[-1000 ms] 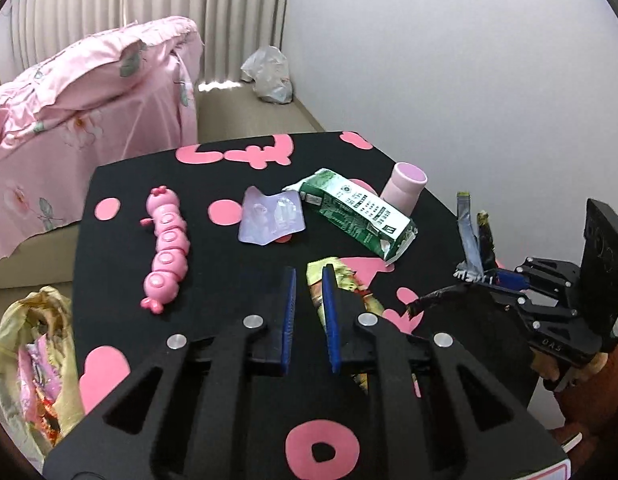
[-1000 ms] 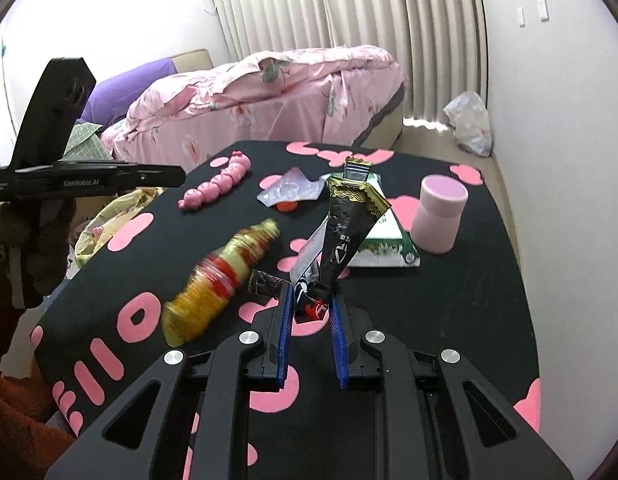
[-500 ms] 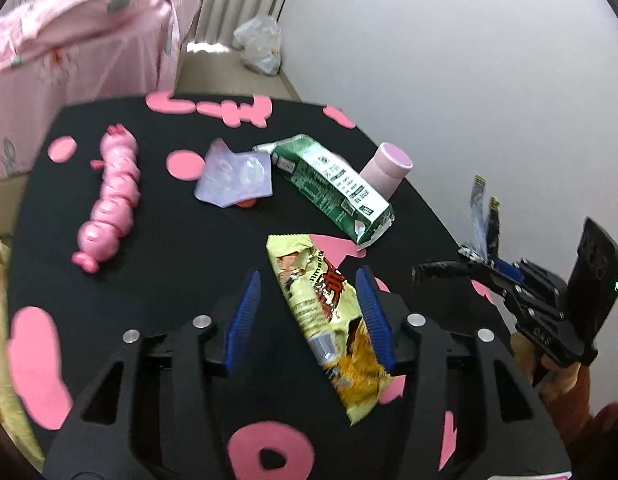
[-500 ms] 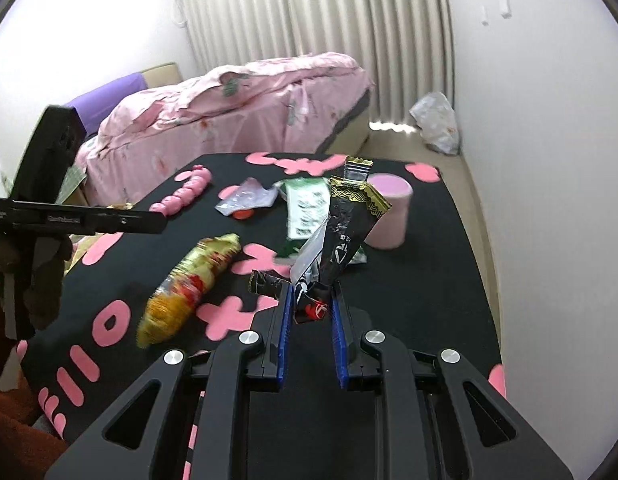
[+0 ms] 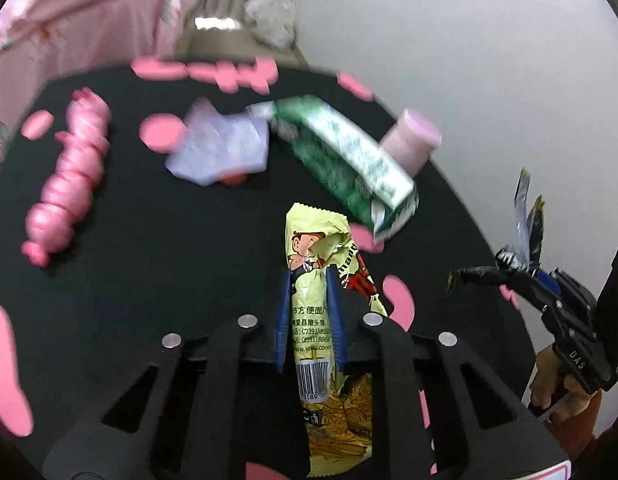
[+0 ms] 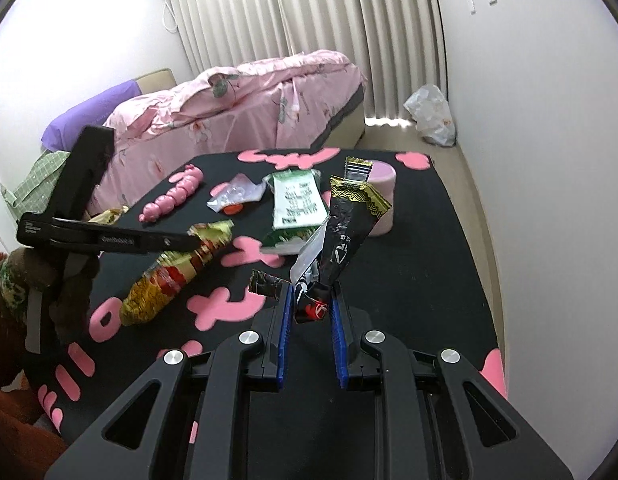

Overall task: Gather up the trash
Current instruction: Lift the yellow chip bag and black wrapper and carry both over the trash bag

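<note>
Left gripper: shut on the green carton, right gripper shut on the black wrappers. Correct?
Not quite. The left gripper is shut on the yellow snack wrapper, as the left wrist view shows; the green carton lies on the table. The right gripper does hold the black wrappers.

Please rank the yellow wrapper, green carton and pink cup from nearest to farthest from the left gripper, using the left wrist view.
1. Yellow wrapper: clamped in the left gripper.
2. Green carton: ahead, slightly right.
3. Pink cup: beyond the carton, far right, near the table edge.
</note>
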The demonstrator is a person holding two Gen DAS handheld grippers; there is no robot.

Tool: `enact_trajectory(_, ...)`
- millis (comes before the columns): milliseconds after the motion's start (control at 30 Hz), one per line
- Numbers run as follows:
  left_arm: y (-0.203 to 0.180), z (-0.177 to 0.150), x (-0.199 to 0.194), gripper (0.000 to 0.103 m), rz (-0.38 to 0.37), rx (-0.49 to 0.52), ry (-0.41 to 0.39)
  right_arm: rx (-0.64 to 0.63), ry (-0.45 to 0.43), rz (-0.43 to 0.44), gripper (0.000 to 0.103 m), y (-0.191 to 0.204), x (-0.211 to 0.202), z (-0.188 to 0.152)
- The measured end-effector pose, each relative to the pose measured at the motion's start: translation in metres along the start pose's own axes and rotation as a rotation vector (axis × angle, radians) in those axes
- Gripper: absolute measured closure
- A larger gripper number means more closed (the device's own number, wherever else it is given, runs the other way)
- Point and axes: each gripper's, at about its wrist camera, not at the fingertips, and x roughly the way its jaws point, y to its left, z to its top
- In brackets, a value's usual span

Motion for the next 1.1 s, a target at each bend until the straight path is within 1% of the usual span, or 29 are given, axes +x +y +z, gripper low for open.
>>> enact_trajectory(67, 0.000, 0.001, -0.026, 0.087, 0.023, 0.006, -0.084, -0.016, -0.017, 0.003, 0.085, 0.006, -0.004, 0.006)
enact_trajectory(233, 0.006, -0.001, -0.104, 0.087, 0.148, 0.017, -0.361, -0.079, -0.074, 0.021, 0.085, 0.030, -0.015, 0.029)
enact_trajectory(333, 0.016, -0.005, -0.141, 0.087, 0.188, -0.001, -0.475, -0.133, -0.108, 0.040, 0.085, 0.051, -0.021, 0.046)
enact_trajectory(400, 0.021, -0.010, -0.161, 0.087, 0.224, -0.003, -0.526, -0.161, -0.124, 0.050, 0.085, 0.063, -0.024, 0.055)
enact_trajectory(533, 0.035, -0.022, -0.190, 0.087, 0.286, -0.013, -0.593, -0.235, -0.151, 0.075, 0.085, 0.094, -0.029, 0.069)
enact_trajectory(733, 0.067, -0.041, -0.221, 0.087, 0.316, -0.076, -0.650, -0.328, -0.144, 0.120, 0.085, 0.139, -0.024, 0.081)
enact_trajectory(967, 0.116, -0.059, -0.239, 0.087, 0.369, -0.164, -0.670, -0.441, -0.115, 0.201, 0.085, 0.199, -0.002, 0.093)
enact_trajectory(1100, 0.150, -0.071, -0.245, 0.087, 0.441, -0.194, -0.664, -0.510, -0.076, 0.273, 0.085, 0.236, 0.027, 0.101)
